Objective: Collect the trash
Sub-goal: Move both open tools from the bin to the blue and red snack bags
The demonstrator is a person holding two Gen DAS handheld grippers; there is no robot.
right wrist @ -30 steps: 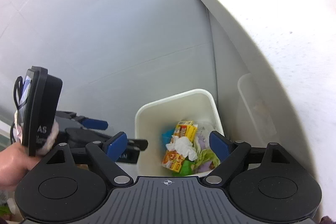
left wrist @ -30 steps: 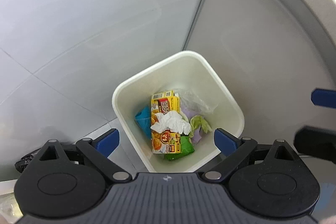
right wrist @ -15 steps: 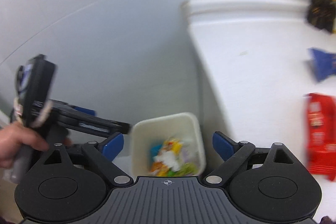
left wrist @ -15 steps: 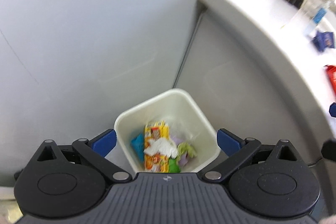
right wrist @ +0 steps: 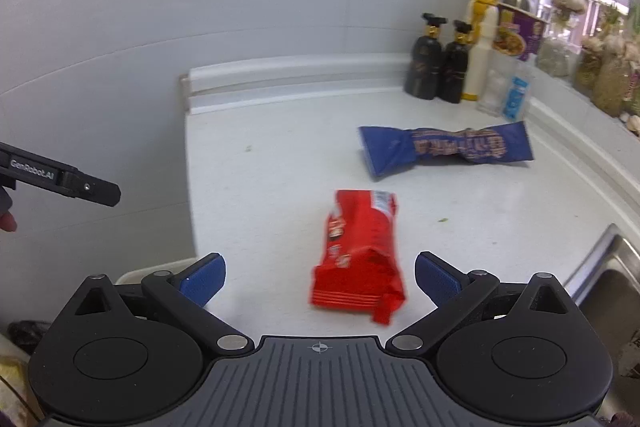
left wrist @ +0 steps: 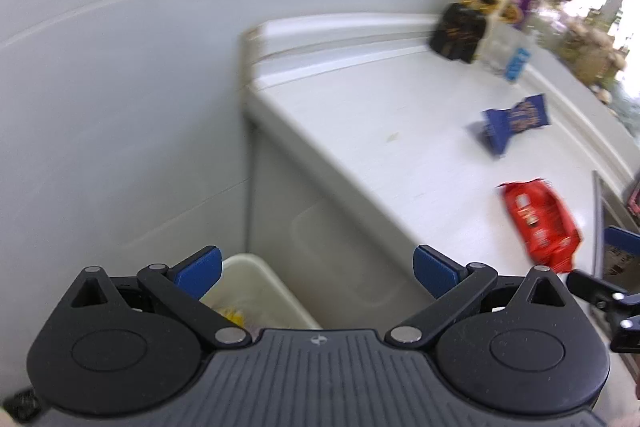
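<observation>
right gripper (right wrist: 320,277) spread wide and opening further, nothing pressed between the blue pads (right wrist: 434,279); pointed down over the white counter (right wrist: 280,167)

red wrapper (right wrist: 358,253) flat on the counter at 12 o'clock from that gripper, near end just ahead of the gap between the fingers, clear of both pads, torn end toward the camera

blue wrapper (right wrist: 448,149) further out at 1 o'clock, crumpled, lying crosswise, apart from the red one

dark bottles (right wrist: 440,67) and a yellow-capped bottle (right wrist: 482,39) upright by the back wall at 1 o'clock, behind the blue wrapper

sink (right wrist: 612,291) edge at 3 o'clock

left gripper (left wrist: 316,271) also spread wide, empty between the pads; seen from the right wrist as a black finger at 9 o'clock

white bin (left wrist: 260,291) just below and ahead of the left gripper at 11 o'clock, on the floor against the cabinet side, yellow trash inside partly hidden by the finger

from the left wrist, red wrapper at 2 o'clock, blue wrapper beyond it, both blurred
</observation>
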